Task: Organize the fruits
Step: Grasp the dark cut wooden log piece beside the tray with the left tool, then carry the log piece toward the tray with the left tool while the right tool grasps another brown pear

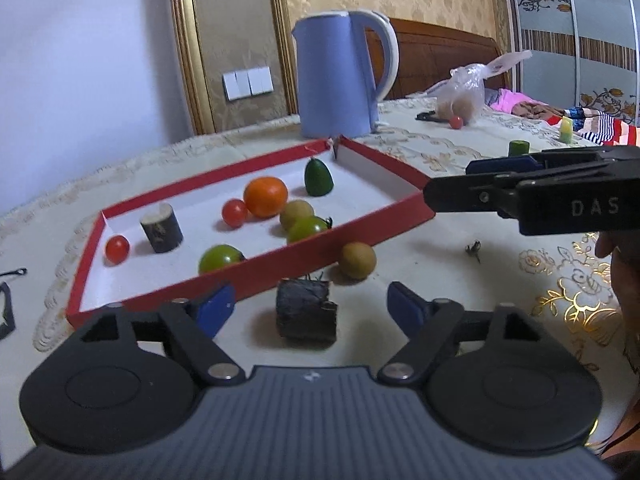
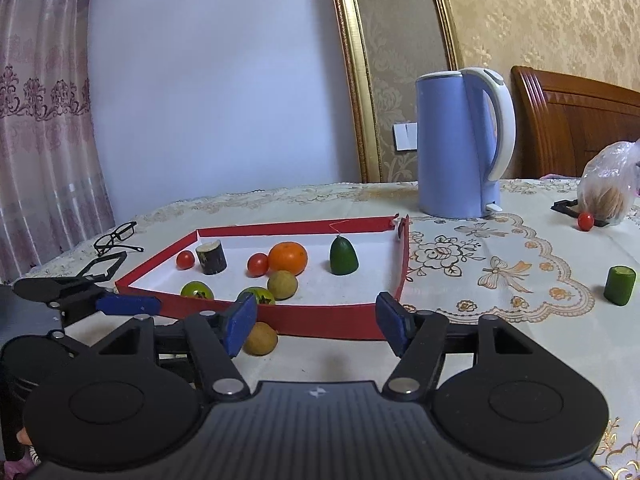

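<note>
Left tongs (image 1: 308, 304) are spread, w/ a dark cut chunk (image 1: 306, 307) standing on the surface between the blue pads (image 1: 214, 305), pads not touching it. Right tongs (image 2: 316, 326) also spread & empty; a yellow-brown round fruit (image 2: 261, 338) lies on the surface just by the left pad, outside the tray, up against its near wall. Red-walled tray (image 2: 328, 320) w/ white floor holds the rest: an orange (image 2: 288, 257), 2 red cherry tomatoes (image 2: 257, 265) (other one at far left beside a dark bark-covered stub (image 2: 211, 257)), 2 green tomatoes (image 2: 197, 290) by the near wall, another yellow-brown fruit (image 2: 282, 285) touching the 2nd green tomato, & a dark green pointed piece (image 2: 343, 256) standing upright toward the right end. Off the tray, to the right: a short green cucumber section (image 2: 619, 285) upright on the tablecloth (image 2: 480, 272), well apart; a lone red tomato (image 2: 585, 221) near a clear plastic bag (image 2: 608, 192). Blue kettle (image 2: 460, 144) w/ white handle stands behind the tray's far corner. Black glasses (image 2: 118, 236) lie left of the tray. From the left wrist view the right tongs reach in from the right edge above the tray's corner.
</note>
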`<state>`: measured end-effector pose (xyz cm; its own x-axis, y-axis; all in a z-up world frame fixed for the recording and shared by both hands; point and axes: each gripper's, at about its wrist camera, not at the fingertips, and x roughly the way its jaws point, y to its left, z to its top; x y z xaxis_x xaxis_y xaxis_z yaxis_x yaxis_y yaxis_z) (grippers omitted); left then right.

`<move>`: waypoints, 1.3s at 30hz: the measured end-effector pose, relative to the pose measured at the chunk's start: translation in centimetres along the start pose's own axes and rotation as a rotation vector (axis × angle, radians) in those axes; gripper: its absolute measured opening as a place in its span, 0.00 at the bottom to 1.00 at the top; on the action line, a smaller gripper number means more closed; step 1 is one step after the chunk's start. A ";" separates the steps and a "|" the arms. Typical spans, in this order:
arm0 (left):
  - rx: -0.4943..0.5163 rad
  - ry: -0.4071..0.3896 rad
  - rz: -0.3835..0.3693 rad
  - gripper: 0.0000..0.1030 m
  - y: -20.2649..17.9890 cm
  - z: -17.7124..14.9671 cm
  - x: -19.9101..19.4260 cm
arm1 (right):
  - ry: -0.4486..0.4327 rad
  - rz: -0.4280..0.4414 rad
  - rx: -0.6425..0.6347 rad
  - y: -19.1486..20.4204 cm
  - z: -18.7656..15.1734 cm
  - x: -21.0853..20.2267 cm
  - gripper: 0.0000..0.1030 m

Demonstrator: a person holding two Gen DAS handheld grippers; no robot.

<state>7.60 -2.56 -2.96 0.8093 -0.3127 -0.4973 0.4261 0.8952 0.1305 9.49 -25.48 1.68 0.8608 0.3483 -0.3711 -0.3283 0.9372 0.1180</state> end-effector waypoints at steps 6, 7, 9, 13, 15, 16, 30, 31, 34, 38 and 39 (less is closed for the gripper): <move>-0.029 0.050 -0.038 0.43 0.1 -0.1 0.8 | 0.001 0.003 0.003 0.0 -0.2 0.0 0.63; -0.031 0.052 -0.034 0.41 0.1 -0.1 0.8 | 0.002 0.004 0.004 0.0 -0.2 0.1 0.63; -0.035 0.049 -0.024 0.34 0.2 -0.1 0.8 | 0.004 0.004 0.000 0.1 -0.3 0.1 0.63; -0.068 0.048 -0.031 0.29 0.8 -0.1 0.6 | 0.003 0.001 0.000 0.2 -0.3 0.1 0.63; -0.081 0.044 -0.028 0.29 0.9 -0.2 0.5 | 0.008 0.001 -0.006 0.3 -0.3 0.2 0.63; -0.082 0.041 -0.015 0.29 0.9 -0.2 0.5 | 0.013 0.002 -0.010 0.4 -0.4 0.2 0.63; -0.131 -0.045 0.153 0.29 3.3 -0.3 -2.8 | 0.183 0.079 -0.173 3.8 -0.2 3.9 0.61; -0.136 -0.047 0.153 0.29 3.5 -0.3 -2.9 | 0.195 0.066 -0.187 4.0 0.0 4.4 0.57; -0.141 -0.053 0.164 0.29 3.8 -0.5 -3.1 | 0.229 0.059 -0.202 4.3 0.2 5.6 0.50; -0.145 -0.052 0.165 0.29 3.8 -0.6 -3.1 | 0.267 0.054 -0.230 4.7 0.1 6.7 0.41; -0.144 -0.051 0.164 0.29 3.9 -0.6 -3.1 | 0.276 0.052 -0.236 4.8 0.0 7.0 0.40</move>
<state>6.49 2.05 -1.45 0.8839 -0.1716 -0.4350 0.2277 0.9704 0.0800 13.93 -18.53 -0.30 0.7139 0.3465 -0.6085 -0.4770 0.8768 -0.0603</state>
